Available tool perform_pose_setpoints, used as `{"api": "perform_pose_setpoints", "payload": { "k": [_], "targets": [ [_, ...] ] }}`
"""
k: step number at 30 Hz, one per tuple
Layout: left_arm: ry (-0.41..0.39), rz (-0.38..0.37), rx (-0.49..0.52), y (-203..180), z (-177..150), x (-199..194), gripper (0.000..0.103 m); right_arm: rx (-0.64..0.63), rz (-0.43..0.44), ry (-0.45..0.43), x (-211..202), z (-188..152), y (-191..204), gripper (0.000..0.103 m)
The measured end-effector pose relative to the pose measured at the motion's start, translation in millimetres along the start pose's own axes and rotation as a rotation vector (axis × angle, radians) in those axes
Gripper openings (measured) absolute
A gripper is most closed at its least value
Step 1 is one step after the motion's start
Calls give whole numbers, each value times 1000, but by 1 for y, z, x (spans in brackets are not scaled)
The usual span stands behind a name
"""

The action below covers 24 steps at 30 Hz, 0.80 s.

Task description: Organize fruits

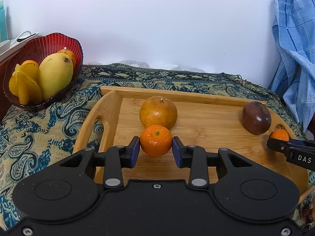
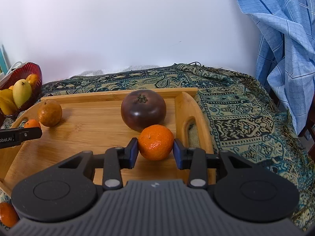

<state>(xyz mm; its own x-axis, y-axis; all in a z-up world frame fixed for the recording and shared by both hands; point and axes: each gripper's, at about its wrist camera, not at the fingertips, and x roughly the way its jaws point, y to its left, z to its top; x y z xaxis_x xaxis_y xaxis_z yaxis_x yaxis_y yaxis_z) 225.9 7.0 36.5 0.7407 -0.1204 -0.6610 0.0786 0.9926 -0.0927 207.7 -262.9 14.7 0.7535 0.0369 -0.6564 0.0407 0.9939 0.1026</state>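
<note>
Fruits sit on a wooden tray [image 1: 110,106] laid over a patterned cloth [image 1: 39,133].

Left wrist view: left gripper [image 1: 156,150], lower centre, has its blue pads pressed on both sides of a small mandarin [image 1: 156,140]. Just behind it, touching, a brown-orange fruit [image 1: 158,111]. A dark purple fruit [image 1: 256,118] lies right of centre. At the right edge, the right gripper [image 1: 275,140] holds a second mandarin [image 1: 279,134]. Upper left, a red bowl [image 1: 51,41] holds a mango [image 1: 55,74] and other yellow fruit.

Right wrist view: right gripper [image 2: 155,151] is clamped on the second mandarin [image 2: 156,142], which touches the dark purple fruit [image 2: 143,111] behind it. The brown-orange fruit [image 2: 49,113] is at left; the left gripper [image 2: 29,132] comes in from the left edge. Bowl [image 2: 29,70] far left. A blue checked fabric [image 2: 279,39] hangs upper right.
</note>
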Motion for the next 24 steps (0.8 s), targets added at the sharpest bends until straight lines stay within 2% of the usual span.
{"api": "perform_pose_setpoints", "payload": {
  "k": [24],
  "targets": [
    [15, 21, 11, 4, -1, 14, 34, -17, -12, 6, 12, 0, 7, 42]
  ]
}}
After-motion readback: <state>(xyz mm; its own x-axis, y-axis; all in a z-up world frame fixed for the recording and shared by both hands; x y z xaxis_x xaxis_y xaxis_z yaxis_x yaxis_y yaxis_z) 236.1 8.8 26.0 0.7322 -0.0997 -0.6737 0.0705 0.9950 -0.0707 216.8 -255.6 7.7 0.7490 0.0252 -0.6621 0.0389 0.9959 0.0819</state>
